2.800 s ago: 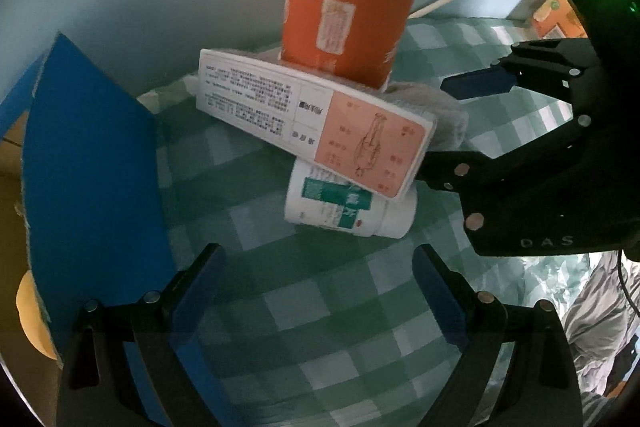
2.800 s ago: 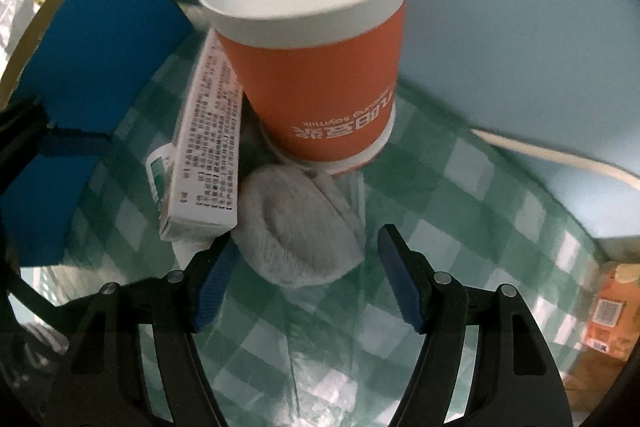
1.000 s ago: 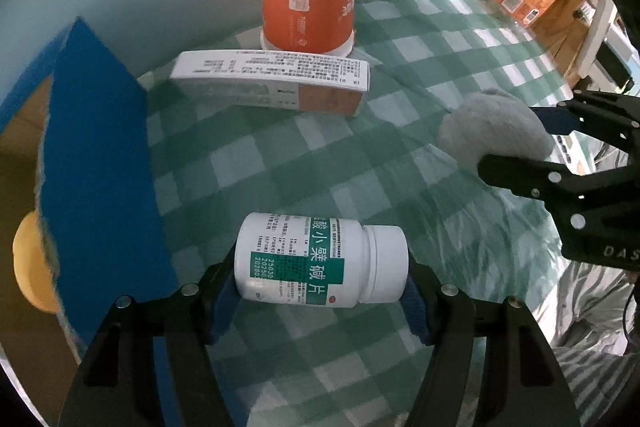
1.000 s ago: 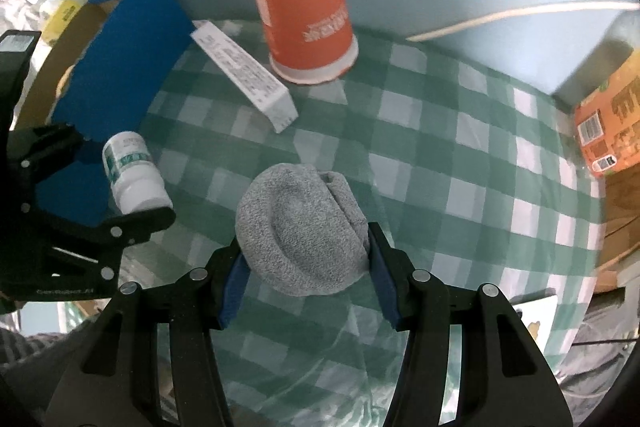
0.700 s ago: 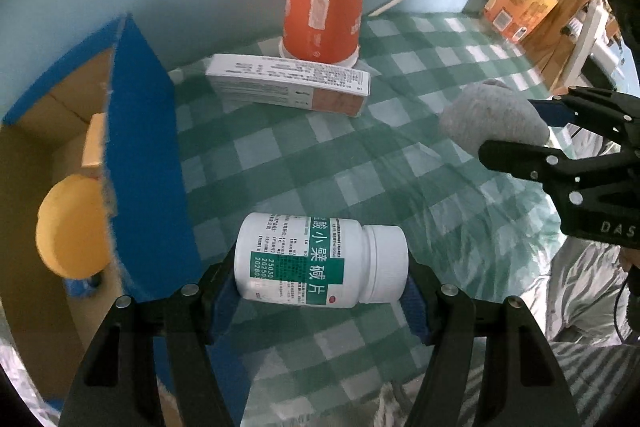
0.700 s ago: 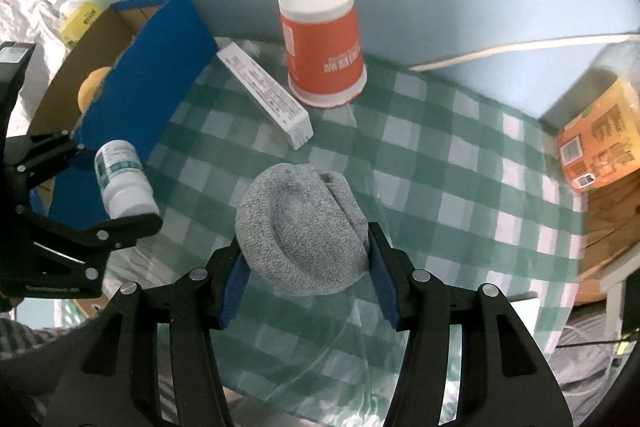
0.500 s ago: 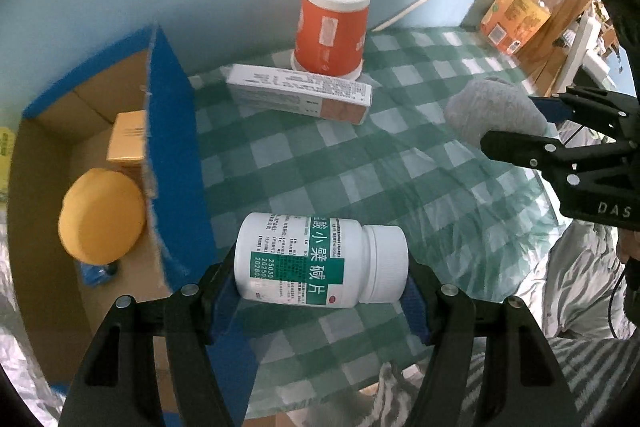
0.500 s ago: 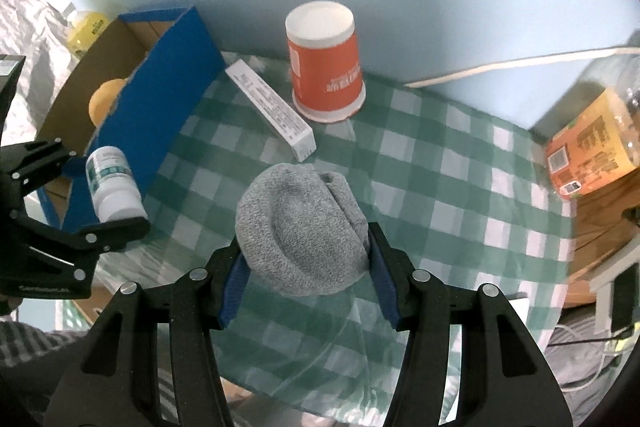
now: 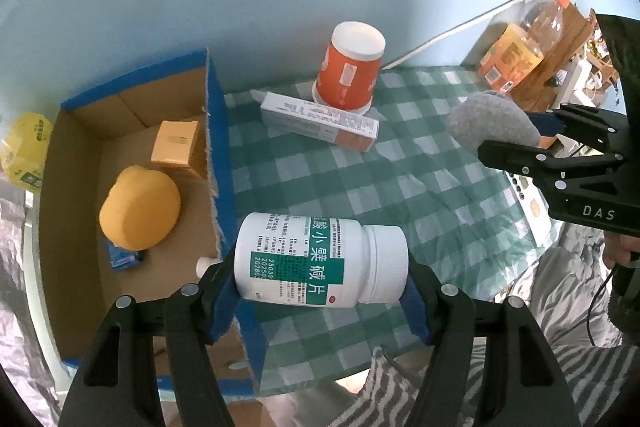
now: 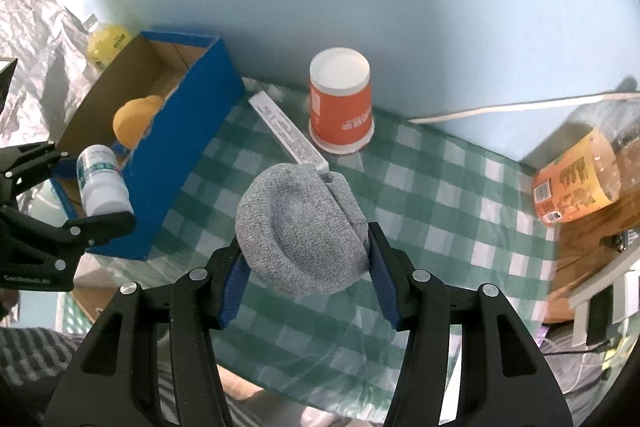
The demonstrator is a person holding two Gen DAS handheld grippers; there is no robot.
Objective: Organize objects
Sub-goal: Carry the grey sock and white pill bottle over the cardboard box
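Jaws of the left gripper (image 9: 320,281) clamp a bottle (image 9: 320,259), right gripper (image 10: 304,267) squeezes what looks like a sock (image 10: 300,231), both above the worktop (image 9: 420,187).

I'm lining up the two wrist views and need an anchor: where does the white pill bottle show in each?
Left wrist: pill bottle at lower centre, lying sideways, clamped in the left hand-held gripper.
Right wrist: the same bottle at the far left, cap down, beside the blue box.
Shared landmark: the orange cup upside down by the wall.
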